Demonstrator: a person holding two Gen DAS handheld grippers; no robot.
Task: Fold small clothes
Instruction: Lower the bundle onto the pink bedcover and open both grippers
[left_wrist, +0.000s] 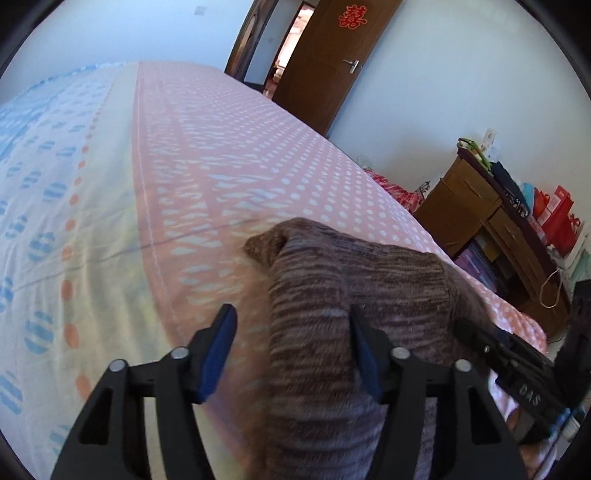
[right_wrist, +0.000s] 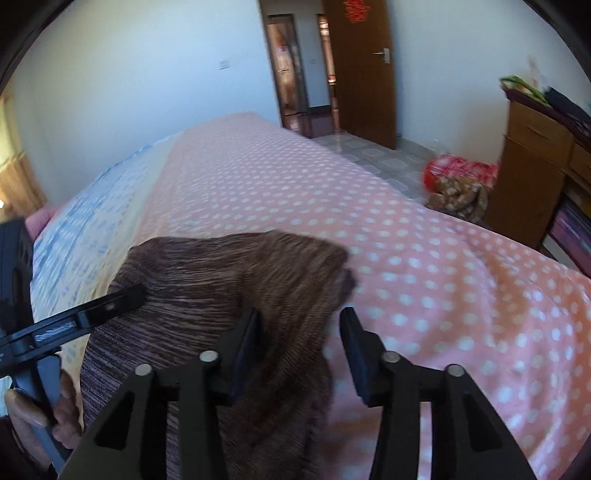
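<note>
On a pink dotted bed (right_wrist: 443, 280), brown knit garment (right_wrist: 221, 280) between the parted left gripper (left_wrist: 291, 347) and parted right gripper (right_wrist: 299, 350), unclamped.

The garment (left_wrist: 332, 295) is a ribbed, fuzzy brown knit lying on the bedspread (left_wrist: 229, 147), a soft matt printed cotton. Both grippers, left (left_wrist: 291, 350) and right (right_wrist: 299, 354), are matt black plastic with bare metal pins; the door (right_wrist: 362, 74) is smooth varnished wood

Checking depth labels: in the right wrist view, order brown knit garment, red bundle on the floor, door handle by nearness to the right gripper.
1. Brown knit garment, at the right gripper, left side.
2. Red bundle, on the floor right of the bed.
3. Door handle, far wall, top.
</note>
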